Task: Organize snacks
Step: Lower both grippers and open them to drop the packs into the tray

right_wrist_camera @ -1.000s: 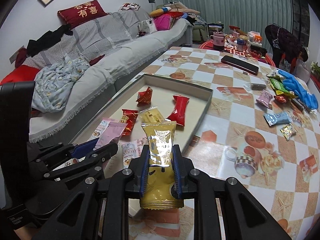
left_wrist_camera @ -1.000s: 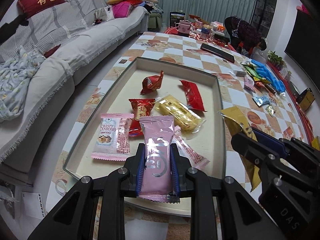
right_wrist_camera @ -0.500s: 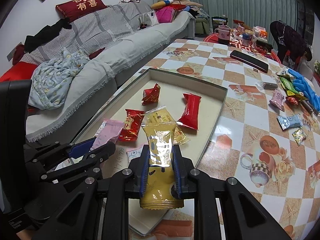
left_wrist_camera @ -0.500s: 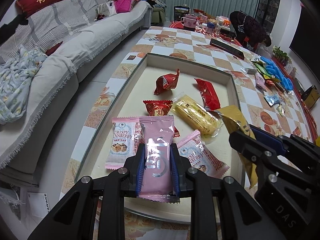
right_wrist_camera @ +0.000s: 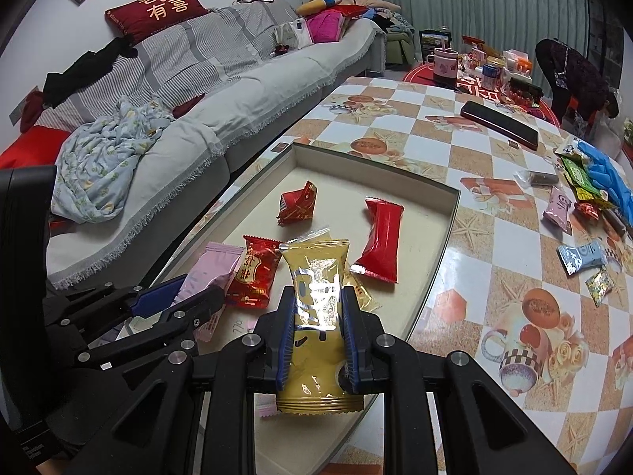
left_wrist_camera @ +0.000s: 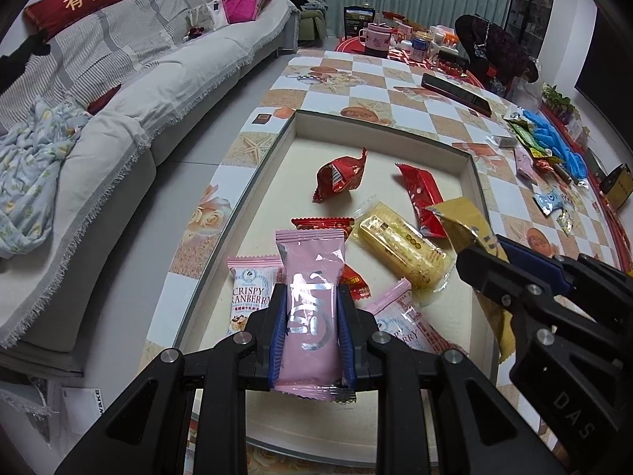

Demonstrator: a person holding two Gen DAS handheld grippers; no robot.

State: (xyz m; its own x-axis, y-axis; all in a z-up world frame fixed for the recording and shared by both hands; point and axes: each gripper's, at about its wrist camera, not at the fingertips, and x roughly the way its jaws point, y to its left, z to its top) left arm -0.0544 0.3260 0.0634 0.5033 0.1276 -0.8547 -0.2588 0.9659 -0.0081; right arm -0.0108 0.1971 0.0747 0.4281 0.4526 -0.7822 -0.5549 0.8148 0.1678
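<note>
My left gripper is shut on a pink snack packet and holds it above the near end of the beige tray. My right gripper is shut on a gold snack packet, also above the tray's near end. In the tray lie several snacks: a red pouch, a red bar, a yellow cake packet, a red candy and two cranberry packets. Each gripper shows in the other's view, the right one and the left one.
More loose snacks and a blue glove lie on the checkered table at the right. A dark phone lies farther back, with a mug and jars beyond. A grey sofa runs along the left.
Both grippers have moved forward over the tray with their packets still held. The tray's snacks now appear closer.
</note>
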